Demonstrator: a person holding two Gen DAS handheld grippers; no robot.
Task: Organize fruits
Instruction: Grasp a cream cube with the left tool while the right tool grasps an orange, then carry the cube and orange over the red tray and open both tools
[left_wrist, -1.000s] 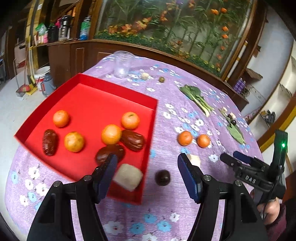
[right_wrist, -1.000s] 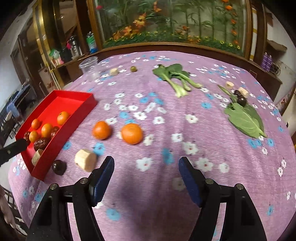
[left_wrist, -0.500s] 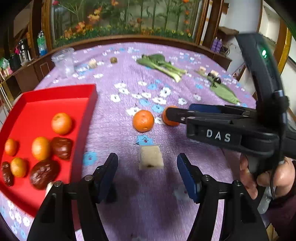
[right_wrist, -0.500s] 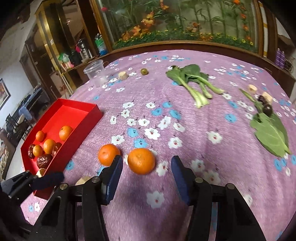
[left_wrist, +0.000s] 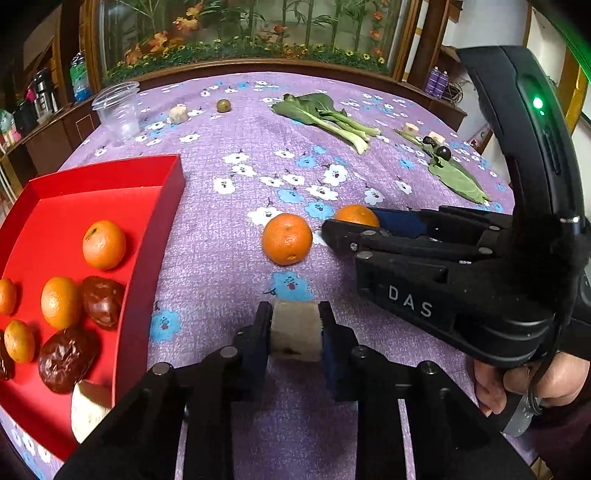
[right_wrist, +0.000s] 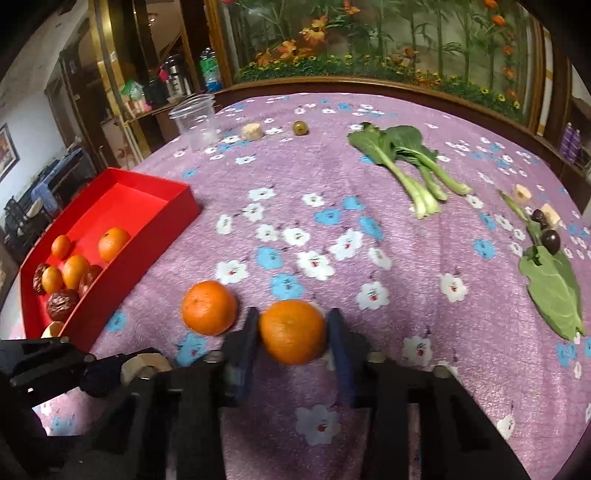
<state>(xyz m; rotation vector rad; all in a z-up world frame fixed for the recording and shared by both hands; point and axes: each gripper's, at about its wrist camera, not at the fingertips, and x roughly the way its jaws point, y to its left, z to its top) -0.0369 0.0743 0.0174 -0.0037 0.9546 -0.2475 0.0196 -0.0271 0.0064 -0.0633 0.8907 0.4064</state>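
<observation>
Here the left gripper (left_wrist: 295, 332) had its jaws clamped on a pale cut chunk (left_wrist: 294, 329), pads pressing both flat sides while the piece sat on the purple flowered cloth (left_wrist: 236, 229), just outside the red tray (left_wrist: 162, 206). The right gripper (right_wrist: 293, 334) was closing around an orange (right_wrist: 293, 330); the fruit sat between the blue pads (right_wrist: 338, 347), which looked to be touching its sides, though motion blur left the firmness of that hold uncertain. A second orange (right_wrist: 209, 307) lay just beside it on the cloth, nearer the tray and untouched.

Judged from this, the step in hand was a double pickup: each hand securing 1 loose item before carrying it over. The next move would call for lifting both clear of the cloth and over the tray's wall, the left with the shorter way to go. The 2 grippers sat near each other, so they would need to avoid crossing. The round orange could slip if the grip were light.

The tray held 4 oranges in the left wrist view, 1 (left_wrist: 104, 244) of them nearest its middle, at least 2 dark wrinkled fruits such as the one (left_wrist: 101, 301) beside it, and another pale chunk (left_wrist: 86, 410) at the near corner. A clear plastic cup (left_wrist: 117, 110) stood upright at the far edge of the cloth; whether anything was in it could not be told. Leafy greens (right_wrist: 410, 162) lay well apart on the far side.
</observation>
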